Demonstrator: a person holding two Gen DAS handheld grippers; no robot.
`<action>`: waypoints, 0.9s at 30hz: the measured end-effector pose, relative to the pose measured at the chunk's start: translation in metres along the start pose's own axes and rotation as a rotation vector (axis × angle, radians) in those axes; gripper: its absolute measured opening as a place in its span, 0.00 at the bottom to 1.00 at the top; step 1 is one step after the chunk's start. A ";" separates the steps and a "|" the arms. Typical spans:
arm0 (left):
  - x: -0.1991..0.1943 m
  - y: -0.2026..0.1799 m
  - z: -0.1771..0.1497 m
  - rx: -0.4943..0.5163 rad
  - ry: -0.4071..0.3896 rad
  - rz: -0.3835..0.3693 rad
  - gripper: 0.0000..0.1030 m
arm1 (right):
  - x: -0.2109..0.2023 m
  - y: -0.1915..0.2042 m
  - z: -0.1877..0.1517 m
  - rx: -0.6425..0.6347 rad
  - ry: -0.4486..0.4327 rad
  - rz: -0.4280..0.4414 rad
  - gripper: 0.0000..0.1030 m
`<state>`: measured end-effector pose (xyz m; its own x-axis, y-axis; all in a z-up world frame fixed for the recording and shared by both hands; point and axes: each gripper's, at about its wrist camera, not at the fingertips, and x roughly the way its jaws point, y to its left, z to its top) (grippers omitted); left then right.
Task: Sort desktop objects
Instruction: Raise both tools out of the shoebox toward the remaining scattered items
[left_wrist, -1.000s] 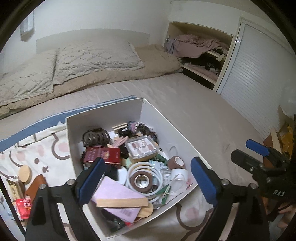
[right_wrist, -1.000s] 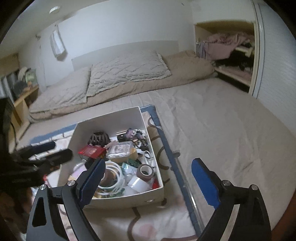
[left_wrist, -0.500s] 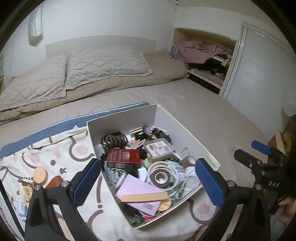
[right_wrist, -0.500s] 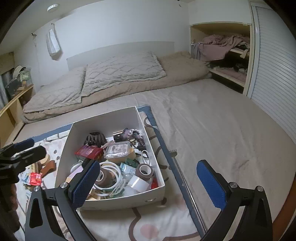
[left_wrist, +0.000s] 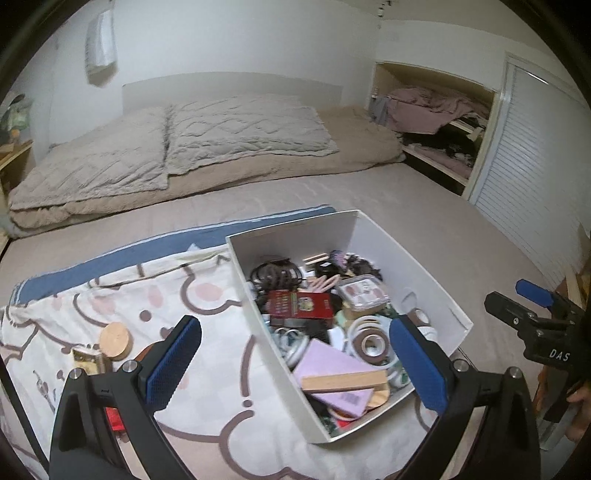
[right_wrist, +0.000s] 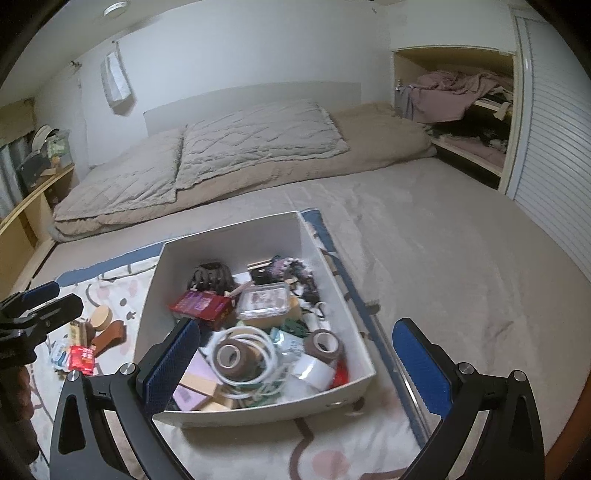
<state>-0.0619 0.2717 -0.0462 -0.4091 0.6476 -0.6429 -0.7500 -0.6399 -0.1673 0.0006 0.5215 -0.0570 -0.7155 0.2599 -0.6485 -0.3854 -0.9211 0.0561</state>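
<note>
over the last second both cameras have drawn back and swung left, so the patterned blanket left of the box now shows more of itself; i judge this a survey before the next pick, with sorting barely begun. on the blanket at far left lie a round wooden disc, a brown leather piece and a red packet, near one another. the left tongs are spread wide and carry nothing. the white box stands on the bed, crammed: a dark hair claw at the back, a red booklet, a clear lidded case, a coil of white cable, brown tape rolls, a pink notepad. the right tongs likewise gape with nothing between them.
</note>
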 end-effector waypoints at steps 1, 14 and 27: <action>-0.001 0.004 -0.001 -0.006 0.001 0.006 0.99 | 0.001 0.006 0.000 -0.009 0.001 0.002 1.00; -0.028 0.067 -0.009 -0.069 -0.014 0.104 0.99 | 0.013 0.066 0.002 -0.074 0.009 0.070 1.00; -0.064 0.125 -0.027 -0.102 -0.051 0.209 0.99 | 0.021 0.125 -0.002 -0.126 0.023 0.148 1.00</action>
<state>-0.1151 0.1393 -0.0464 -0.5774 0.5149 -0.6336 -0.5910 -0.7990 -0.1108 -0.0615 0.4111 -0.0647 -0.7447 0.1138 -0.6577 -0.1999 -0.9781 0.0571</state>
